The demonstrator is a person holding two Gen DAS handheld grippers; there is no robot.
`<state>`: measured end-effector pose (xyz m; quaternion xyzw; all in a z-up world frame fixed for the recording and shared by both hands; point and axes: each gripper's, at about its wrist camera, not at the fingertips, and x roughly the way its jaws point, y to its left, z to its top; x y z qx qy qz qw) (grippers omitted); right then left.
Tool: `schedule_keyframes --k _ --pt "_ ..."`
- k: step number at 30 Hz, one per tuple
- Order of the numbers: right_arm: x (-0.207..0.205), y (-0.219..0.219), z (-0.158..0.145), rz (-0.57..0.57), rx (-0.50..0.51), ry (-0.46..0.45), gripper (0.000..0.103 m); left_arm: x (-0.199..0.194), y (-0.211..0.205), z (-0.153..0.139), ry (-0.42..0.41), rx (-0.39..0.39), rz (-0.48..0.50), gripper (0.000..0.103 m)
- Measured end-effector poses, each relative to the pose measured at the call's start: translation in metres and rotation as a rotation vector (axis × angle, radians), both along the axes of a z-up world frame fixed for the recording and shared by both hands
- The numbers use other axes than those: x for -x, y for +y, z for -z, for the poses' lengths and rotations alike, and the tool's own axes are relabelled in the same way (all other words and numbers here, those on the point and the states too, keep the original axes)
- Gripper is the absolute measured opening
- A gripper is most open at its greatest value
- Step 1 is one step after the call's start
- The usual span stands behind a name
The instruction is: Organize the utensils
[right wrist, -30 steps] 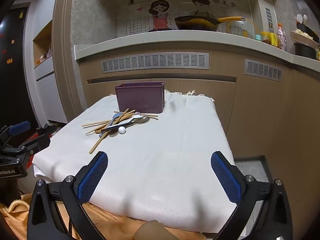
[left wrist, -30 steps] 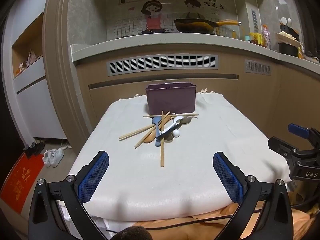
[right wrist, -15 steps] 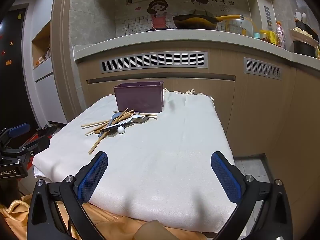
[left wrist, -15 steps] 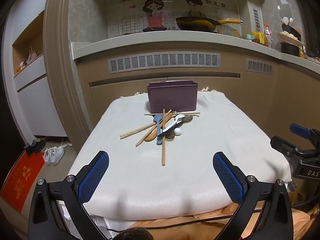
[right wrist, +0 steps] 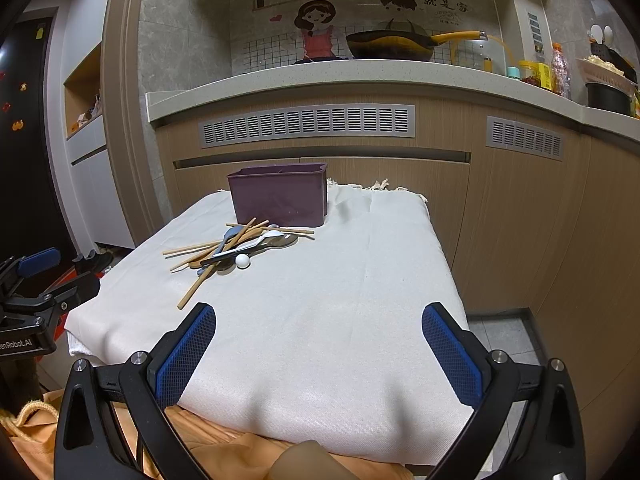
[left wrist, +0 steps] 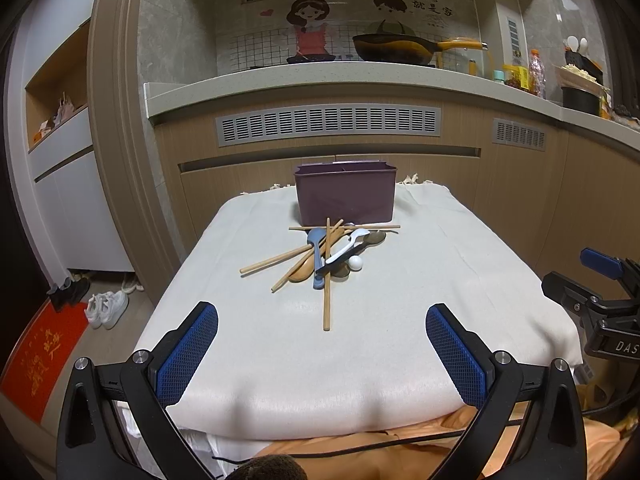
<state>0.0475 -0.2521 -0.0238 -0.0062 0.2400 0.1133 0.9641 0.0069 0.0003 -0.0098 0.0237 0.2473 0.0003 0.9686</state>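
Note:
A heap of utensils (left wrist: 328, 252) lies on the white cloth (left wrist: 360, 360) in front of a purple box (left wrist: 346, 194): wooden chopsticks (left wrist: 327, 300), a blue spoon (left wrist: 316, 240), a wooden spoon, a white spoon and metal spoons. The heap (right wrist: 236, 246) and the box (right wrist: 280, 198) also show in the right wrist view, at left. My left gripper (left wrist: 322, 344) is open and empty at the table's near edge. My right gripper (right wrist: 318, 344) is open and empty, at the near right side.
The cloth-covered table (right wrist: 360, 320) stands against a kitchen counter (left wrist: 360, 76) with a pan (left wrist: 396, 48) on it. An orange cloth (left wrist: 360, 452) hangs below the near edge. Shoes (left wrist: 106, 308) and a red mat (left wrist: 36, 360) lie on the floor at left.
Both grippers have drifted slightly; the view has tilted a little downward. The utensils and the box have not moved.

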Motion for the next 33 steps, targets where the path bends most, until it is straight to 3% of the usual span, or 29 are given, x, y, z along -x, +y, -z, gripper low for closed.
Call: schedule_keyframes --k 33 --pt "0.0054 0.0054 0.0004 -0.008 -0.001 0.006 0.103 0.0 0.0 0.0013 0.003 0.002 -0.001 0.103"
